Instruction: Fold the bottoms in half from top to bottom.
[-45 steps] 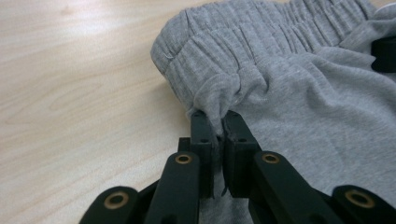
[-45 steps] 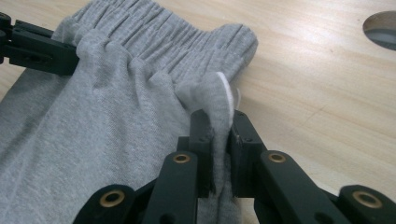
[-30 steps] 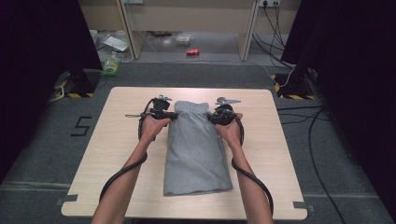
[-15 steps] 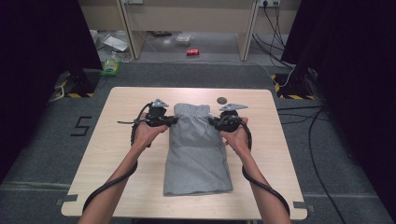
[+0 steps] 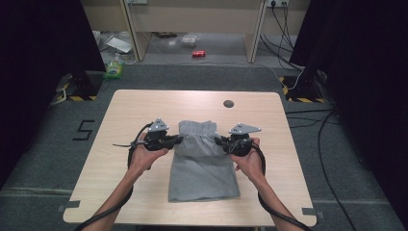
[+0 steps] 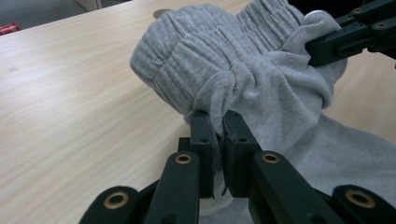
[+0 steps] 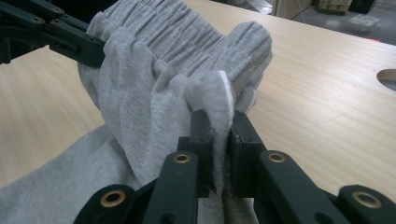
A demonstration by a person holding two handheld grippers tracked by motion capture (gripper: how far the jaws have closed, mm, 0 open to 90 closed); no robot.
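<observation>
A folded pair of grey sweatpants (image 5: 202, 166) lies lengthwise on the middle of the wooden table (image 5: 120, 159). Its ribbed waistband end (image 6: 219, 51) is lifted and curled back toward the person. My left gripper (image 5: 179, 139) is shut on the waistband's left edge (image 6: 215, 114), pinching a fold of cloth between its black jaws. My right gripper (image 5: 217, 140) is shut on the waistband's right edge (image 7: 219, 100), with a white inner lining showing at the pinch. Each gripper view shows the other gripper (image 6: 345, 37) (image 7: 51, 32) across the bunched cloth.
A round cable hole (image 5: 229, 103) sits in the table near the far edge. Beyond the table are a desk frame, cables, a red can (image 5: 198, 53) and clutter on the grey floor. Bare tabletop lies on both sides of the sweatpants.
Both grippers have moved toward the person with the waistband held, folding the far end of the sweatpants back over the rest, so the garment now looks shorter.
</observation>
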